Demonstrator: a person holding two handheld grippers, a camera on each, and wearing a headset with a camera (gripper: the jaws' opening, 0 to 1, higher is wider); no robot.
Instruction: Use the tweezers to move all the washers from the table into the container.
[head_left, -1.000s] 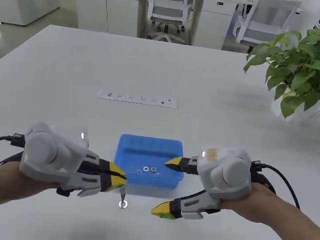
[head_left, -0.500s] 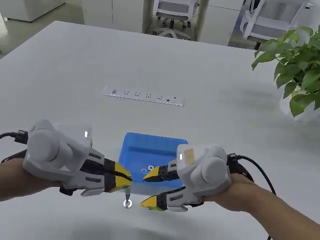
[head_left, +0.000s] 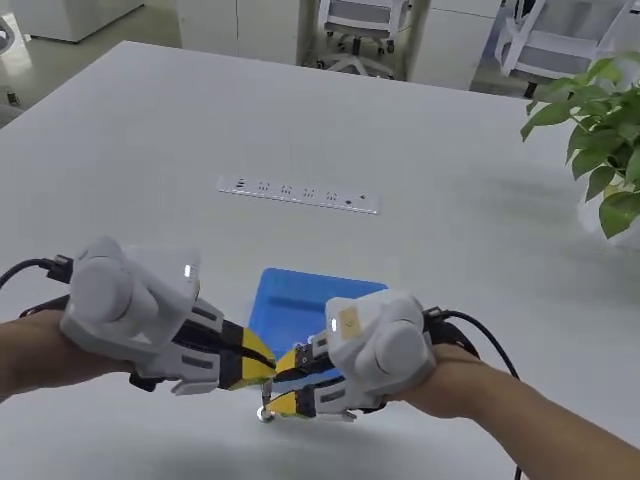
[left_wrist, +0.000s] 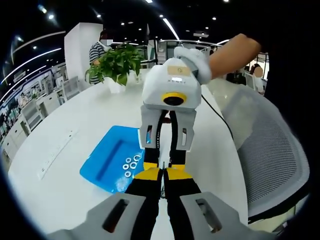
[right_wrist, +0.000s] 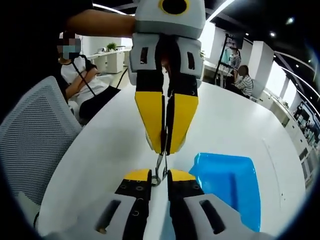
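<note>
Meeting tip to tip just in front of the blue container (head_left: 322, 292), the left gripper (head_left: 258, 362) clamped the tweezers (right_wrist: 160, 161) pointing down while the right gripper (head_left: 285, 379) closed on their arms, apparently to pinch the washer (head_left: 265, 415) lying on the table (head_left: 300, 130).

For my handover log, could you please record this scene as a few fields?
left gripper: shut on the tweezers
right gripper: jaws close on either side of the tweezers' tips; contact unclear
container: blue, open, holding several washers
loose washer: on the table, just outside the container's near edge
background: power strip, potted plant
</note>
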